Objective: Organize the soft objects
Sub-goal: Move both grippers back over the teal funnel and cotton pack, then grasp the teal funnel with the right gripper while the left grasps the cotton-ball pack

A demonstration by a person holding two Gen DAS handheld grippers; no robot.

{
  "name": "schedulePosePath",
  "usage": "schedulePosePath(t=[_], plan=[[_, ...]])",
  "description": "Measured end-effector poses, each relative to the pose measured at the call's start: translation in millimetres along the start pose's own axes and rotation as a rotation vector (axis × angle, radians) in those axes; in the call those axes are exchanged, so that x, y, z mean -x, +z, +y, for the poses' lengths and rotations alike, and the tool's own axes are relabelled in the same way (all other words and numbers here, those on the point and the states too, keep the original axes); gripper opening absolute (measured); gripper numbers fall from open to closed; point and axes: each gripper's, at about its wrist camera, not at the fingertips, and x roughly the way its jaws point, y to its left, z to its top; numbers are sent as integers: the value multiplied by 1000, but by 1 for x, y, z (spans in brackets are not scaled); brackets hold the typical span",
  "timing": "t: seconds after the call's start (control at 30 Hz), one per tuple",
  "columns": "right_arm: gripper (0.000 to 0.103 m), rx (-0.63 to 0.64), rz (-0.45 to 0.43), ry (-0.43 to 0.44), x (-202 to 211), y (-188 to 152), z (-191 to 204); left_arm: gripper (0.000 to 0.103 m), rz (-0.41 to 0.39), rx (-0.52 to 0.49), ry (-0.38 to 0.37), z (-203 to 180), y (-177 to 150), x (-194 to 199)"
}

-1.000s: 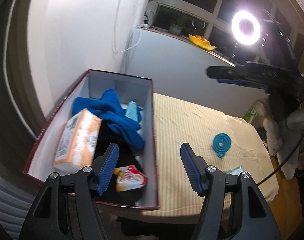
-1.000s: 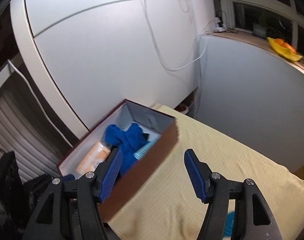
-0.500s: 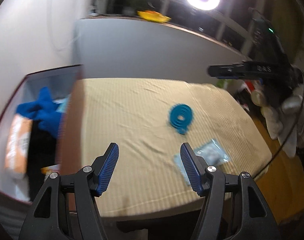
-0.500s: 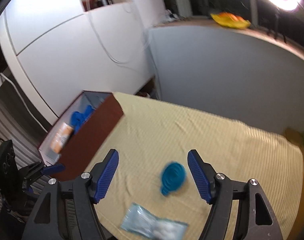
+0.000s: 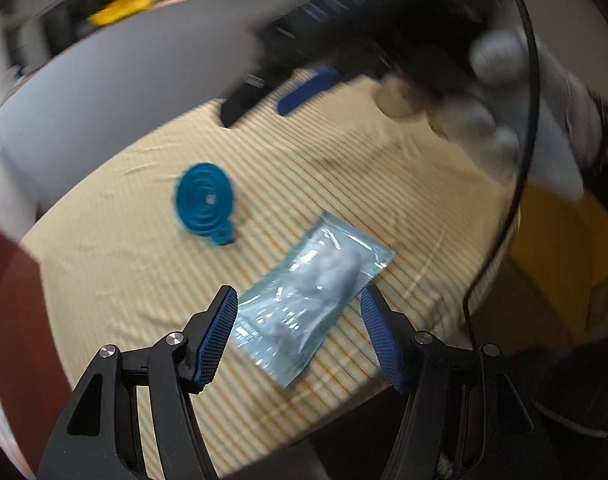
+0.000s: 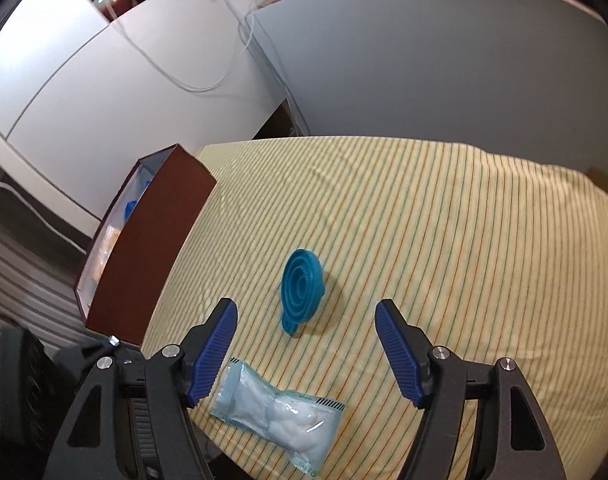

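Left gripper (image 5: 299,330) jaws spread wide, nothing between the pads, poised over the clear plastic pouch (image 5: 312,296) lying flat on the striped tablecloth (image 5: 124,280) near the table's front edge. Right gripper (image 6: 306,354) likewise open and empty, aimed toward the blue silicone funnel (image 6: 302,284), which sits collapsed on the cloth a little farther in from the pouch (image 6: 280,416). The pouch holds something white and fluffy (cotton or wadding, by the look; print too small to read). Judged light, squashy, with a slick film skin that may slide between the ribbed pads; the sealed flat borders look thin and floppy, so the plump middle across the short width seems the surer hold, closing enough to compress the fill. The funnel appears rubbery and flexible, light, with concentric folded rings and a small tab at its lower rim; pinching across the rim edge or the tab seems workable, though lying flat it offers little height to catch. Count on the cloth: one pouch, one funnel. One dark red box (image 6: 152,248) stands at the table's left edge, well apart from both, with blue fabric and an orange-and-white pack glimpsed inside; its contents cannot be counted from here.
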Motion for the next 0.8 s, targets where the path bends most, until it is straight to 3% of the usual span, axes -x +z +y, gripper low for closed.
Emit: schedulePosePath(t=[0.2, 0.37, 0.67, 0.8], plan=[[68, -66, 34, 54, -14, 7, -20, 64, 110, -133, -13, -11, 11, -34], [68, -61, 82, 74, -36, 10, -22, 64, 165, -164, -16, -8, 12, -54], [68, -74, 116, 86, -68, 20, -24, 78, 140, -216, -10, -15, 6, -57], [68, -64, 119, 80, -76, 23, -20, 78, 122, -215, -15, -14, 3, -55]])
